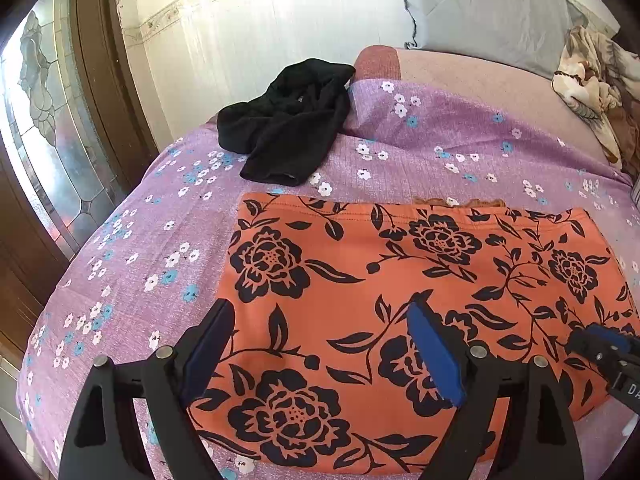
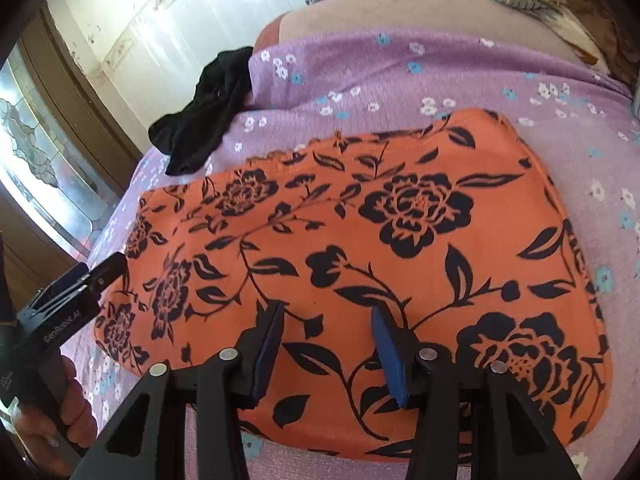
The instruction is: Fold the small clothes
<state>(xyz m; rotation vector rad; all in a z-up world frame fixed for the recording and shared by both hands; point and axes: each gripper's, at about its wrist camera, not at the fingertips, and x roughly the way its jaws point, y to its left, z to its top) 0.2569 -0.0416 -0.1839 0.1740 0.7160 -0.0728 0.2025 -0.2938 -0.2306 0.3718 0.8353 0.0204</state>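
Note:
An orange garment with a black flower print [image 1: 360, 280] [image 2: 360, 240] lies flat in a folded rectangle on the purple flowered bedsheet [image 1: 140, 240]. My left gripper [image 1: 320, 308] hovers open over its near left part, pads wide apart, nothing between them. It shows in the right wrist view as a black tool [image 2: 100, 276] at the garment's left edge, held by a hand [image 2: 68, 400]. My right gripper [image 2: 327, 310] hangs over the garment's near middle, its jaws half apart and gripping no cloth. Its tip [image 1: 592, 340] shows at the garment's right side.
A crumpled black garment [image 1: 288, 128] [image 2: 208, 112] lies at the bed's far left edge by the wall. A grey pillow [image 1: 480, 8] and a bunched patterned blanket [image 1: 592, 80] sit at the far right. A glazed wooden door [image 1: 48, 120] stands left of the bed.

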